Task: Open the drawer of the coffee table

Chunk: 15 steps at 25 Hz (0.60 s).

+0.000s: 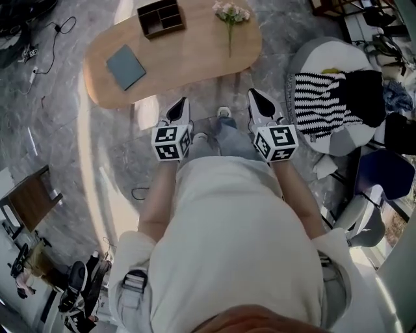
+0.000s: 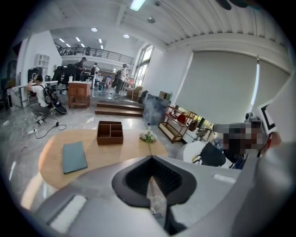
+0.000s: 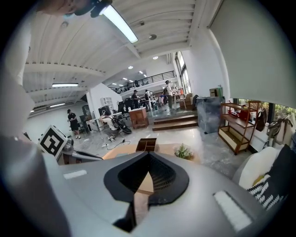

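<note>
We see the coffee table [image 1: 195, 55] topped in pale wood, smooth, with a soft satin sheen. The compartment tray [image 1: 161, 17] on it is darker brown wood, matt. The blue-grey pad [image 1: 126, 67] looks matt; whether it is cloth or card we cannot tell. The floor [image 1: 71, 143] is grey veined stone or stone-look tile, polished and glossy, throwing back streaks of light. The left gripper [image 1: 179, 107] and right gripper [image 1: 259, 101] have smooth, matt grey plastic shells, and black ribbed pads [image 2: 166, 176] line their jaws. The shirt [image 1: 227, 227] is soft white cloth. The striped throw [image 1: 325, 104] is black-and-white woven or knitted fabric.
</note>
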{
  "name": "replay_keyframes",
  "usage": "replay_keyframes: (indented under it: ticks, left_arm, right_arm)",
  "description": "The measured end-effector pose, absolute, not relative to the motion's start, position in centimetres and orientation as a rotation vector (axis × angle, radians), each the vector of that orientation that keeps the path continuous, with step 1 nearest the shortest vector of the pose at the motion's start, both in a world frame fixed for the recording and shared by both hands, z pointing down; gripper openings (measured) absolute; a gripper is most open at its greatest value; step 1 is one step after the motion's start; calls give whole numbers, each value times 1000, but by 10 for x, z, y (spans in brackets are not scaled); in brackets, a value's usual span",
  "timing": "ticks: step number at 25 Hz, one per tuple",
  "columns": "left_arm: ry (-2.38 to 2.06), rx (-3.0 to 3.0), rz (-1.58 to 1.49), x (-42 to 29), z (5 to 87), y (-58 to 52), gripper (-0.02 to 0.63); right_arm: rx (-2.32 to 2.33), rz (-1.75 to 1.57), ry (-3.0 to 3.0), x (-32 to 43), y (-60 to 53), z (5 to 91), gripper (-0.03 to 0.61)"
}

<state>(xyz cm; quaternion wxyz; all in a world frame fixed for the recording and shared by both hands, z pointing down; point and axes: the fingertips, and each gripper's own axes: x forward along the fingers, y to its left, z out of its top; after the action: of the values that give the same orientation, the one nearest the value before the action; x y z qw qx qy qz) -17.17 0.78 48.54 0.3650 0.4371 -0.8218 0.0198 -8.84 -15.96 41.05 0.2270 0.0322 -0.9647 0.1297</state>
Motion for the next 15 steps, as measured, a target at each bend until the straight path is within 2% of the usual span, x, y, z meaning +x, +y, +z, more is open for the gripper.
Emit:
replay_keyframes:
  ticks: [15]
  left_arm:
    - [-2089, 845, -35, -192, 606, 23, -2]
  right_arm:
    - [-81, 308, -2446, -122, -213, 549, 0]
